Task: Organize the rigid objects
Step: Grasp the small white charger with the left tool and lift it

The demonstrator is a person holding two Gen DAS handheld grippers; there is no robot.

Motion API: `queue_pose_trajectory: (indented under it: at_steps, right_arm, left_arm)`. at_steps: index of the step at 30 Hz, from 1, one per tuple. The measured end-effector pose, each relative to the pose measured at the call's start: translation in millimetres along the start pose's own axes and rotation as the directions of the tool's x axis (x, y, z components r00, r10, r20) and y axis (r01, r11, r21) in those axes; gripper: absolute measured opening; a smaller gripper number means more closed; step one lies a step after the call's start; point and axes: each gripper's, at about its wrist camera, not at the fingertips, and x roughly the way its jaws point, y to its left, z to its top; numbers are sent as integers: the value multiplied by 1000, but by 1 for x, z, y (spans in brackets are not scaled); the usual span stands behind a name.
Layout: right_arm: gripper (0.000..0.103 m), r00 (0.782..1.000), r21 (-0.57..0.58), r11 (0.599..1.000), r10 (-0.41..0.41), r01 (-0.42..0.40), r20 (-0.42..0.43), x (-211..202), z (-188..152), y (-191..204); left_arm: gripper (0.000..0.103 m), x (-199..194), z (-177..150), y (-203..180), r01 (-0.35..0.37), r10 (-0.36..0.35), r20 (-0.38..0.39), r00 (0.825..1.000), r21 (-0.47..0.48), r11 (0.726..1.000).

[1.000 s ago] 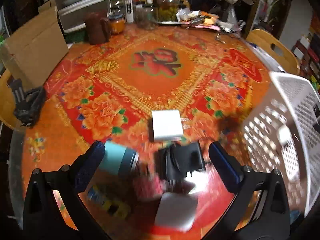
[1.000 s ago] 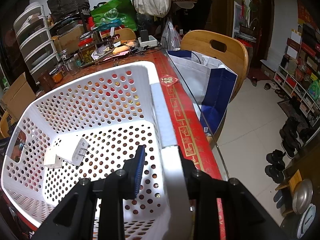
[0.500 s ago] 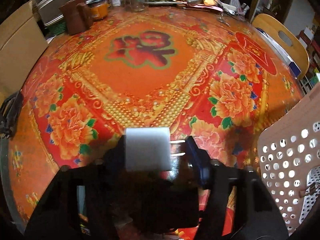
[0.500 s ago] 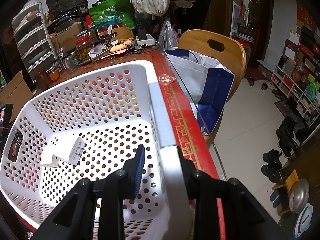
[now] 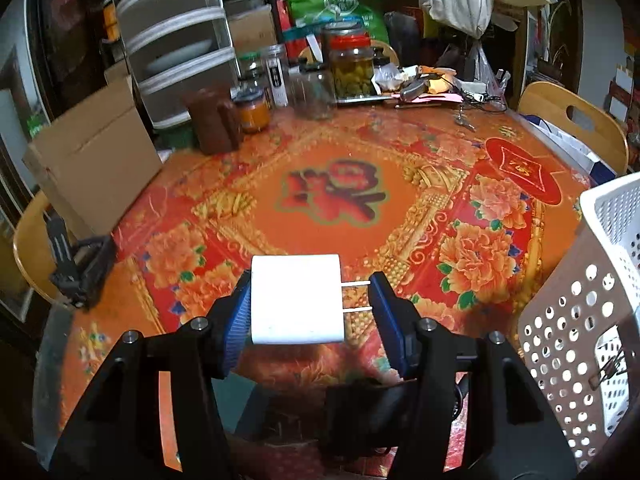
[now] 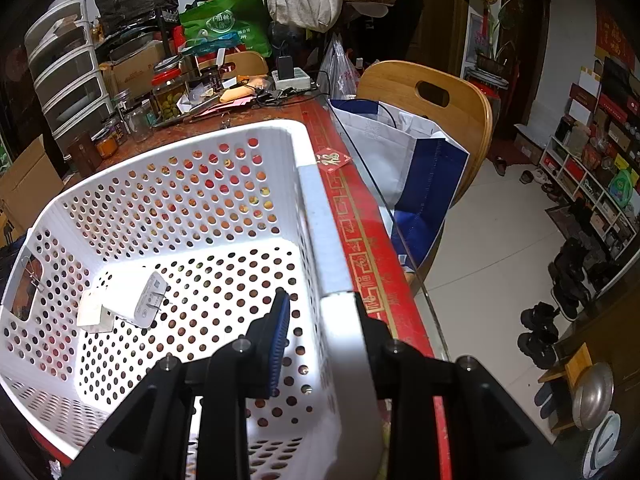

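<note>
The white charger sits pinched between my left gripper pads, prongs against the right pad, lifted above the table's near edge. My right gripper is clamped on the white basket rim at the table's right edge, steadying it. Transfer step: next I judge the charger must swing right over the rim and drop beside the chargers already inside.

The middle of the table lies bare, open passage toward twelve o'clock. Jars and clutter wall off the far edge. A cardboard box blocks ten o'clock, and the white basket stands in the way at three o'clock.
</note>
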Motion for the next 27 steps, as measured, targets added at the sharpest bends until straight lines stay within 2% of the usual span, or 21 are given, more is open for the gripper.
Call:
queue_pose_trajectory:
  at_steps: [11, 20, 27]
  right_arm:
    - [27, 1000, -11, 1000, 1, -1, -7, 2, -1, 1]
    - [27, 1000, -12, 1000, 11, -11, -1, 1, -2, 0]
    - [27, 1000, -14, 1000, 17, -17, 0, 0, -1, -1]
  left_arm:
    - [54, -58, 15, -24, -16, 2, 134, 991, 104, 994]
    - [54, -132, 37, -50, 0, -41, 250, 967, 161, 987]
    - [54, -161, 46, -90, 27, -93, 270, 958, 237, 971]
